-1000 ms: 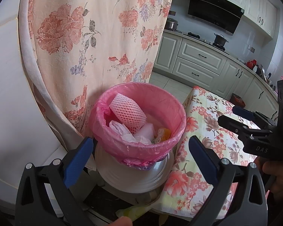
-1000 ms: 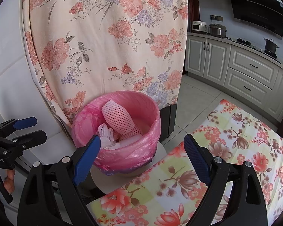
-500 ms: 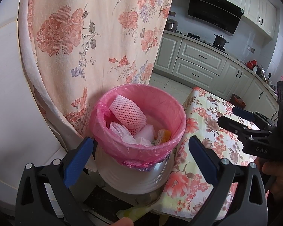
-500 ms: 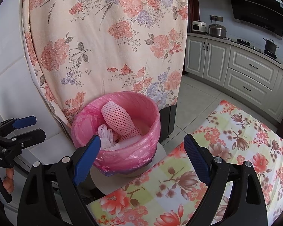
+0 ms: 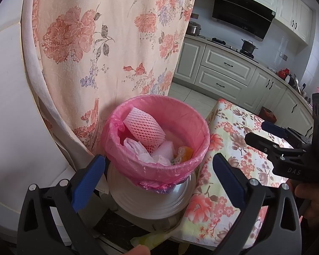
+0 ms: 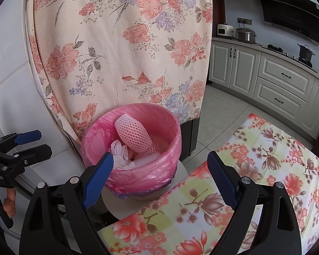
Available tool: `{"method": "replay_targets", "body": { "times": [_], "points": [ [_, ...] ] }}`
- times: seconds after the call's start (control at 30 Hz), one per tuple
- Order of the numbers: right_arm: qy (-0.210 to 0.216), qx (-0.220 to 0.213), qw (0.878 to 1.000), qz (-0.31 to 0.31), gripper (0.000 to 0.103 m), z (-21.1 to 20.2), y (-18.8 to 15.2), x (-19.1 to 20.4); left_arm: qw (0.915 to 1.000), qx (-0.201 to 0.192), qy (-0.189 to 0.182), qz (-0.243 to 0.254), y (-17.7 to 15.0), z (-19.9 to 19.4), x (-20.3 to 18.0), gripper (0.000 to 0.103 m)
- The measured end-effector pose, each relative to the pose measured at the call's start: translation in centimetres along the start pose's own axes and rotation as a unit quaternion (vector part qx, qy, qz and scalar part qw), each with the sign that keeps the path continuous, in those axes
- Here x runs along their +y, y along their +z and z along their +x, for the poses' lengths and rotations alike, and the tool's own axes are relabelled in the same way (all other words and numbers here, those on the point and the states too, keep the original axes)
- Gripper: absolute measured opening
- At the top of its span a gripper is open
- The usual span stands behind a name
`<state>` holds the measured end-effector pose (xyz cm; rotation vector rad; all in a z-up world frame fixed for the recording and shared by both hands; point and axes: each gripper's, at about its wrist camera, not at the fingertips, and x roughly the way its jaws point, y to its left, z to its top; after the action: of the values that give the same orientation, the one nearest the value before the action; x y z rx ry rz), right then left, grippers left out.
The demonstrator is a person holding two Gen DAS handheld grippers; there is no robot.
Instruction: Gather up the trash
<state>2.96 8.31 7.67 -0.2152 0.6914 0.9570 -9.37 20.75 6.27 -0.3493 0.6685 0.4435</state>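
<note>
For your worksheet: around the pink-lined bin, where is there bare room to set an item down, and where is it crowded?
Free: the floral tablecloth right of the bin, bare up to its far edge. Crowded: the bin's inside, filled with a foam net sleeve and crumpled plastic; the draped curtain closes in behind.

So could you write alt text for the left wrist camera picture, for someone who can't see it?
A small bin lined with a pink bag holds a pink foam net sleeve and crumpled white plastic, framed by the open left gripper. A floral curtain hangs behind, a floral tablecloth lies right, where the open right gripper shows.
</note>
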Motion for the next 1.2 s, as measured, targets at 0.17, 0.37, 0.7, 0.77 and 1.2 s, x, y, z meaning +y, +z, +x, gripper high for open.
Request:
{"method": "replay_targets", "body": {
  "times": [0.17, 0.37, 0.7, 0.77, 1.2],
  "points": [
    [0.0, 0.0, 1.0, 0.001, 0.085, -0.04, -0.01, 0.04, 1.0, 0.001, -0.001, 0.001, 0.08, 0.1, -0.09, 0.098],
    [-0.001, 0.0, 1.0, 0.0, 0.085, -0.07, -0.05, 0.02, 1.0, 0.0, -0.002, 0.003, 0.16, 0.2, -0.26, 0.098],
    [-0.001, 0.001, 1.0, 0.0, 0.085, -0.04, -0.01, 0.06, 1.0, 0.0, -0.004, 0.003, 0.15, 0.22, -0.22, 0.098],
    [-0.002, 0.001, 1.0, 0.0, 0.085, -0.07, -0.09, 0.04, 1.0, 0.001, -0.005, 0.002, 0.12, 0.27, -0.17, 0.098],
    [-0.001, 0.006, 1.0, 0.0, 0.085, 0.24, -0.49, -0.05, 0.9999, -0.007, 0.009, -0.002, -0.12, 0.41, 0.03, 0.098]
  ]
}}
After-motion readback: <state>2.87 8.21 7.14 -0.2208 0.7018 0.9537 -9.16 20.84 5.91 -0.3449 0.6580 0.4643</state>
